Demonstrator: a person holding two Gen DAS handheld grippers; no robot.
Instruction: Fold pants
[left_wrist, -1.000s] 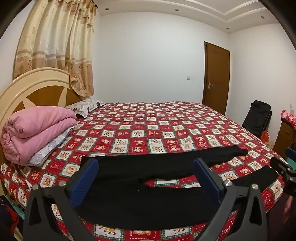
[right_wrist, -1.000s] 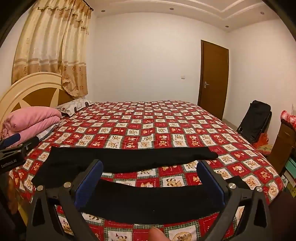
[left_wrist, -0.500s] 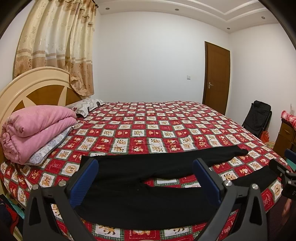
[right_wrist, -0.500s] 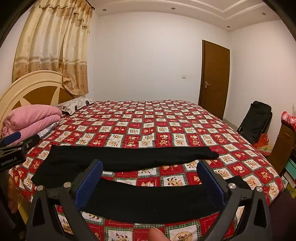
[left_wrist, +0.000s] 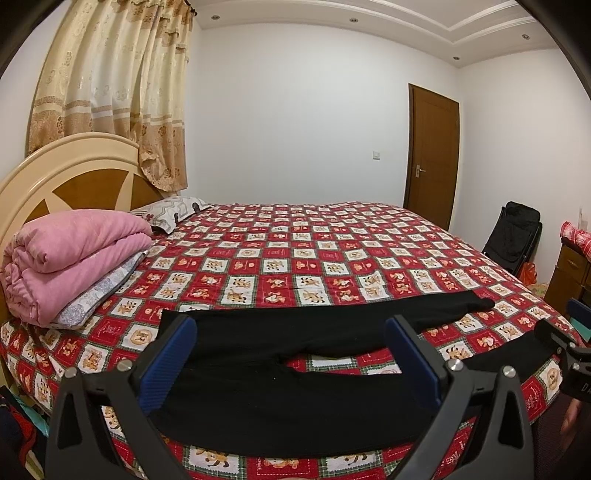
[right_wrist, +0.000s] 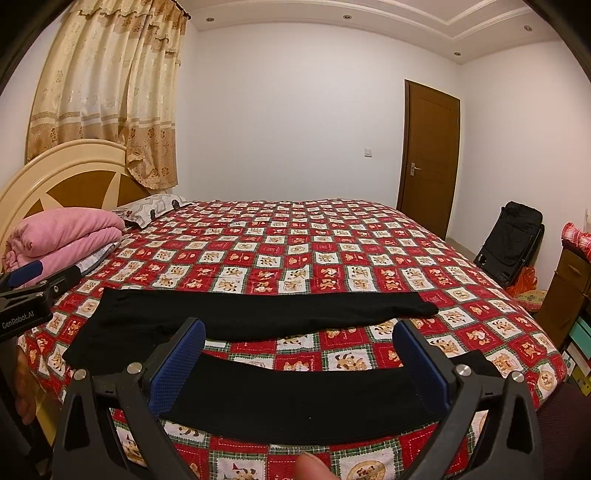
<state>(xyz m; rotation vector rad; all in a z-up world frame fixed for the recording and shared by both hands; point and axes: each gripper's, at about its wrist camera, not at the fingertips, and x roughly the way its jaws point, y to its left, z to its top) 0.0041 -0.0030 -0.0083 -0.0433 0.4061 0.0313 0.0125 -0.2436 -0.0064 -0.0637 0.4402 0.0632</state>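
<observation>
The black pants (left_wrist: 280, 354) lie flat on the red patterned bedspread (left_wrist: 303, 258), in the lower half of both frames, with the two legs spread apart and pointing to the right. The left gripper (left_wrist: 290, 354) hovers above the waist part at bottom center, its jaws wide open and holding nothing. The right gripper (right_wrist: 301, 360) is also wide open, above the nearer leg. A folded pink quilt (left_wrist: 70, 254) rests at the left by the headboard (left_wrist: 70, 166); a brown door (left_wrist: 432, 155) is at upper right.
</observation>
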